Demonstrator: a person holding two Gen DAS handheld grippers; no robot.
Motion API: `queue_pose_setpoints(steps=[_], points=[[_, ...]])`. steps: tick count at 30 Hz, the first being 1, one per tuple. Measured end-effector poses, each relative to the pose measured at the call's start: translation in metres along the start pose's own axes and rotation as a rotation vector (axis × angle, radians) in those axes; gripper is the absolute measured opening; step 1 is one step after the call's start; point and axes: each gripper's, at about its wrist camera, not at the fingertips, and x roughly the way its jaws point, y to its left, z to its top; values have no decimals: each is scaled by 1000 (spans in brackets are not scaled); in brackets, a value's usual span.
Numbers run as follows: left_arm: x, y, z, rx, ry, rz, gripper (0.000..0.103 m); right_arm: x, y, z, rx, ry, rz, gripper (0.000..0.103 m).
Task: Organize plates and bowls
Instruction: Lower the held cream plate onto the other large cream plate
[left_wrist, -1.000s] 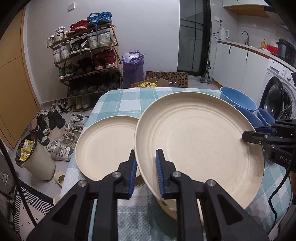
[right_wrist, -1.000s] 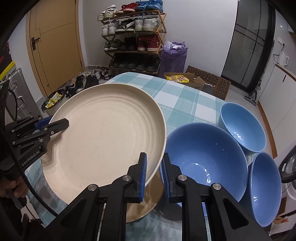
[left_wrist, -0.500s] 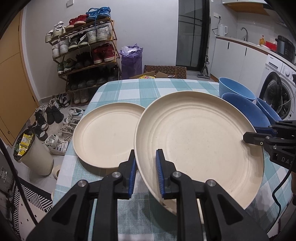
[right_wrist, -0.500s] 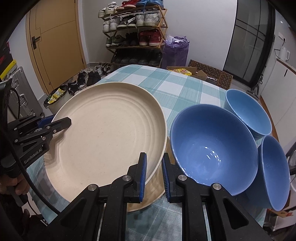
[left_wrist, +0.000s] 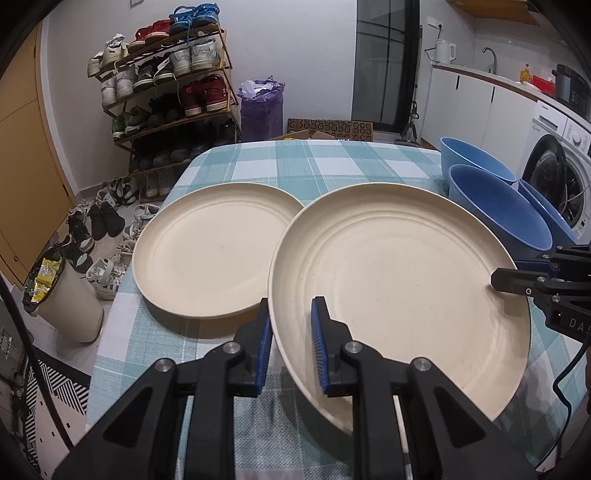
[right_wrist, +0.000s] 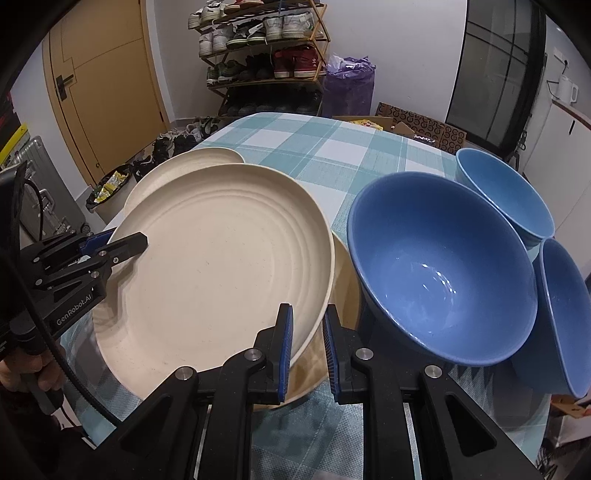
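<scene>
Two plates (left_wrist: 218, 251) left, bowls (right_wrist: 443, 280) right — third plate (right_wrist: 345, 291) seemingly beneath.

Teal-and-white checked cloth (left_wrist: 295, 162) spread over the tabletop. Beyond it, against a white wall, a tiered shoe rack (left_wrist: 170, 92) crammed with sneakers, more shoes (left_wrist: 99, 221) scattered on the floor below. Beside the rack, a purple bag (left_wrist: 261, 107) stuffed full. Left of the tabletop, a cream bin (left_wrist: 62, 299) holding yellow wrappers. At right, a white kettle (left_wrist: 445, 51) on the counter and a front-loading washing machine (left_wrist: 561, 173).
</scene>
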Motion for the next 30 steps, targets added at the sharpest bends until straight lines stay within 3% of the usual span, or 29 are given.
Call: queue_pose_setpoints(steps=[30], points=[[25,-14,-6,43,20,12,20,20,-8,-10,-5,70,-69,16]])
